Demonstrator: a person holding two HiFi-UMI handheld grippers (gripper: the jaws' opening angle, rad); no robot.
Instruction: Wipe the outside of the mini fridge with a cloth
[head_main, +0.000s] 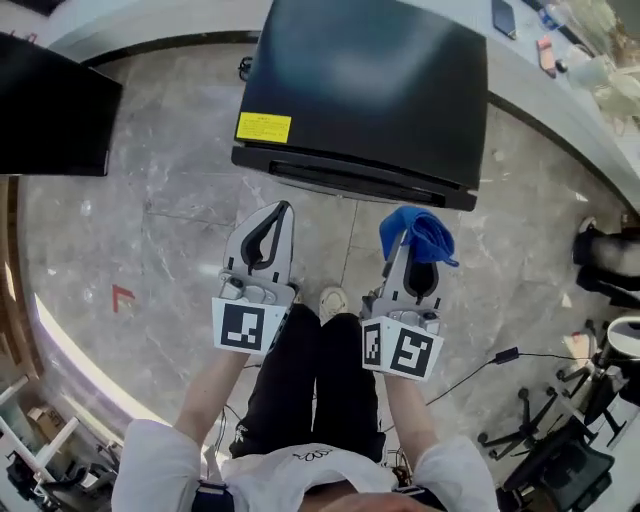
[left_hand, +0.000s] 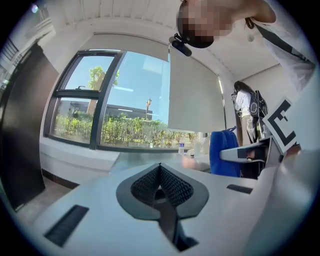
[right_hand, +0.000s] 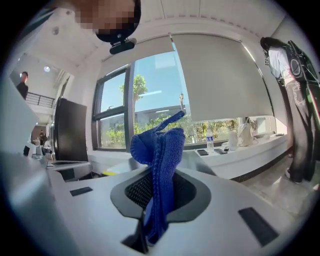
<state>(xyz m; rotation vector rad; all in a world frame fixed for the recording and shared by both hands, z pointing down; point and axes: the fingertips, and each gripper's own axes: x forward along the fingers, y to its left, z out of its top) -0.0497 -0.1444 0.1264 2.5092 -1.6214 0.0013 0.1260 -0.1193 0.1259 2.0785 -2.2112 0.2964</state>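
Both jaws closed: right gripper (head_main: 411, 254) pinching blue cloth (head_main: 419, 232), left gripper (head_main: 276, 224) empty. Ahead of jaws, mini fridge (head_main: 370, 90); wiping apparently unstarted.

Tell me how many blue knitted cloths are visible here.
1: the blue knitted cloth is pinched in the right gripper, near the black mini fridge. The shut left gripper holds none.

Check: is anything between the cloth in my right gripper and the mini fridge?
Nothing visible. The right gripper, shut on the blue cloth, hangs just short of the mini fridge, with only bare floor between them.
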